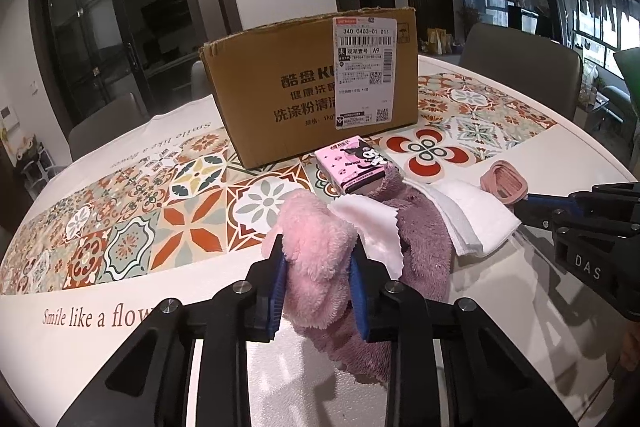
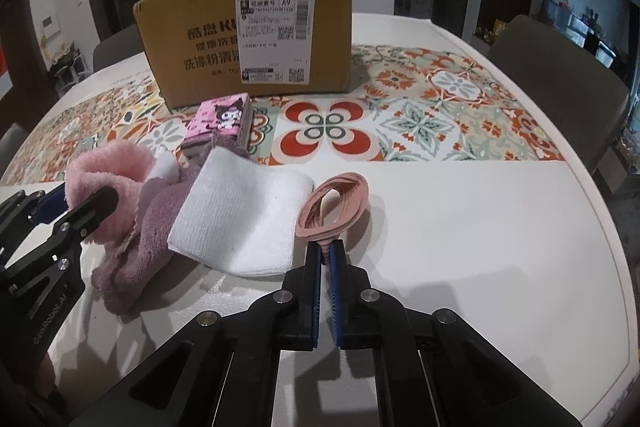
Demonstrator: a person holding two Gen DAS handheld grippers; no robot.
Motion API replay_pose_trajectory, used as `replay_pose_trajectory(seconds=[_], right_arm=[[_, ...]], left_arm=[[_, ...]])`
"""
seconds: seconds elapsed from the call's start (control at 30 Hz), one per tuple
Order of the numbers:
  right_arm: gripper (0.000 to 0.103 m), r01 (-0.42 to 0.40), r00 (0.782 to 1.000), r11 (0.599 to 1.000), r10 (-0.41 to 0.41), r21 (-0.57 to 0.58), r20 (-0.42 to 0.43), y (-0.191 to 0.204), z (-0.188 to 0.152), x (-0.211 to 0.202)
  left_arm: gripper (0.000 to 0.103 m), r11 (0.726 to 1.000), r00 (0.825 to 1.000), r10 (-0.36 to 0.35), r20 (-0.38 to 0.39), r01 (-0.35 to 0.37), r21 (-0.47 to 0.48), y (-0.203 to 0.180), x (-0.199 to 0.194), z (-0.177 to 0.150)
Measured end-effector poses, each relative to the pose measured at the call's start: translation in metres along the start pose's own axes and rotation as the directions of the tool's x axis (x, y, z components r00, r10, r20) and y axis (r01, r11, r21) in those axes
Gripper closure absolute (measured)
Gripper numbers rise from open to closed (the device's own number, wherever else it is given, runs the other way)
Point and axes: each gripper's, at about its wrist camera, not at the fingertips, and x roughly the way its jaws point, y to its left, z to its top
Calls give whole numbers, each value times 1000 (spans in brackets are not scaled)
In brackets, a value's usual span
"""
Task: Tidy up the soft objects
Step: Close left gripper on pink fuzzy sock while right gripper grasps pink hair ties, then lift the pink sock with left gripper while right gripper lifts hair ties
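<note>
Pick-up step: left gripper (image 1: 318,279) clamps pink cloth (image 1: 316,235), right gripper (image 2: 325,259) pinches pink band (image 2: 334,205), both before box (image 1: 312,87); next, likely lift and drop inside.

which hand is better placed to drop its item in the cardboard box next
Right, probably. The right tool is shut on the pink hair tie, small and free of the pile. The left tool grips the pink fluffy cloth, tangled with the purple cloth before the cardboard box.
</note>
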Motion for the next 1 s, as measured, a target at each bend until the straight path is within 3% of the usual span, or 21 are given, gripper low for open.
replay_pose_trajectory(seconds=[0.43,1.0], right_arm=[[97,46,995,999,-47,12,91,-5,9,-29],[97,-15,980,1000,15,1,198,4,25,-67]], left_arm=[[75,1000,996,21,91,-20,-17,1,-29,11],[75,998,980,29,199,-17,-58,11,-65,32]])
